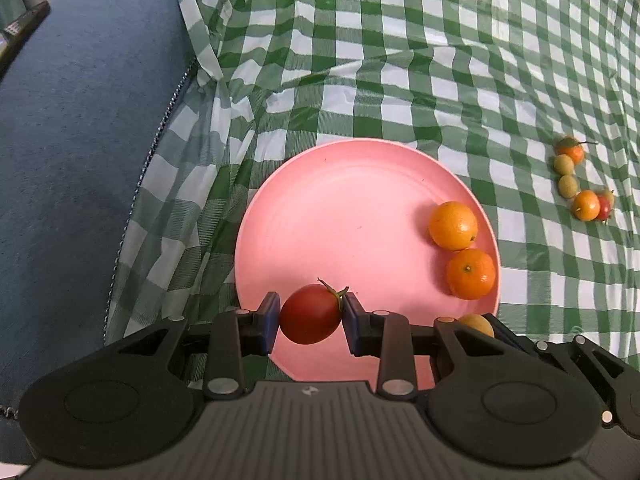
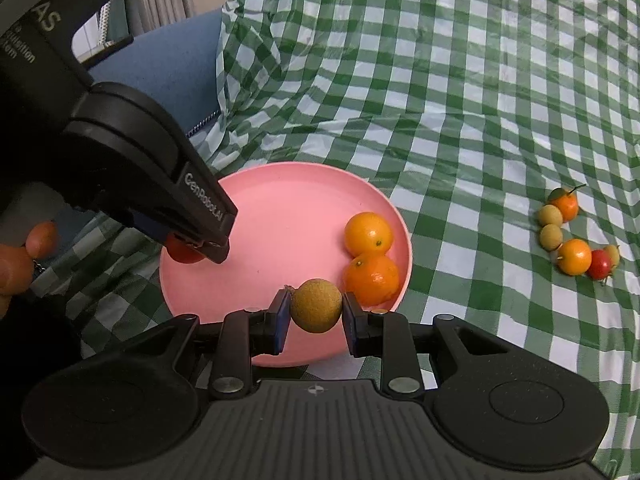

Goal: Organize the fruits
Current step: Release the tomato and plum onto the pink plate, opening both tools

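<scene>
Gripped between the left gripper's (image 1: 310, 316) jaws, a small red tomato (image 1: 310, 314) hung over the round pink plastic plate (image 1: 340, 208), likely for release. Right gripper (image 2: 316, 312) pinched a rough tan longan (image 2: 316, 311), likewise plate-bound.

A pink plate (image 1: 360, 208) lies on a green-and-white checked cloth (image 1: 440, 60). Two orange fruits (image 1: 453, 225) sit at its right rim. The black left hand-held gripper (image 1: 310, 316), with blue pads (image 1: 272, 320), clasps a red tomato (image 1: 310, 314); the right hand-held gripper (image 2: 316, 312) clasps a tan-yellow round fruit (image 2: 316, 311). Far left is dark blue fabric (image 1: 80, 140).
</scene>
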`<state>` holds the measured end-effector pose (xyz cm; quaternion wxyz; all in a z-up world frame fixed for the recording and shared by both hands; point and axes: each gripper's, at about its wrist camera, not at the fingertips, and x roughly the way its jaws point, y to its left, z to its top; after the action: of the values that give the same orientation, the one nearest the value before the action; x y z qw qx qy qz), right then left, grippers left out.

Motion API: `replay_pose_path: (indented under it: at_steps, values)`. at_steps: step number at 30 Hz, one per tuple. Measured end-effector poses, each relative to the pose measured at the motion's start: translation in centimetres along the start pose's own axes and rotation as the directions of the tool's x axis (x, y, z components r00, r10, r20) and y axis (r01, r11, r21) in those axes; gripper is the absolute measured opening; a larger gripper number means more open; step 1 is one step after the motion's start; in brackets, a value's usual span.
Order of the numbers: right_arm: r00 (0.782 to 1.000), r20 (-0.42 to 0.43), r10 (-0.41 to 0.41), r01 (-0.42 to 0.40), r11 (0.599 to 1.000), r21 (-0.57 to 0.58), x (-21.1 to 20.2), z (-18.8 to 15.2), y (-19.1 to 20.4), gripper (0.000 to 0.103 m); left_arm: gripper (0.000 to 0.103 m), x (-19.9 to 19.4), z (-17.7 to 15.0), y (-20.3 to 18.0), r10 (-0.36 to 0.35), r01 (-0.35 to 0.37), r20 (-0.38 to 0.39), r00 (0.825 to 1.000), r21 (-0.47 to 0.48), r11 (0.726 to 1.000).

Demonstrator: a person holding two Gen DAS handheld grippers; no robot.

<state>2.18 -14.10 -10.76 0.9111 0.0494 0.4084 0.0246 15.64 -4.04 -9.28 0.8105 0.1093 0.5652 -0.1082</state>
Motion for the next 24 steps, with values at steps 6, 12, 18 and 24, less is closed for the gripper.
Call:
replay_pose_path:
  at_steps: [6,12,18,24]
  values:
    - [1.000,-0.010,-0.002,0.002,1.000,-0.001,0.7,0.3,0.0,0.031,0.089,0.8,0.5,0.0,0.024,-0.024,-0.005,1.000,0.003,1.000]
    - [0.999,0.039,0.005,-0.004,1.000,-0.029,-1.5,1.0,0.6,0.090,0.103,-1.3,0.2,0.5,0.072,-0.072,0.037,0.997,-0.002,0.997]
    - [1.000,0.014,0.016,-0.016,1.000,0.000,-5.2,-0.6,0.4,0.097,0.103,-4.0,-3.5,1.7,0.098,-0.097,0.014,0.995,-0.045,0.994]
    - [0.999,0.000,-0.040,0.040,0.993,0.108,-8.9,-2.1,-1.1,0.097,0.103,-6.8,-8.1,2.3,0.125,-0.125,-0.001,0.992,-0.065,0.990]
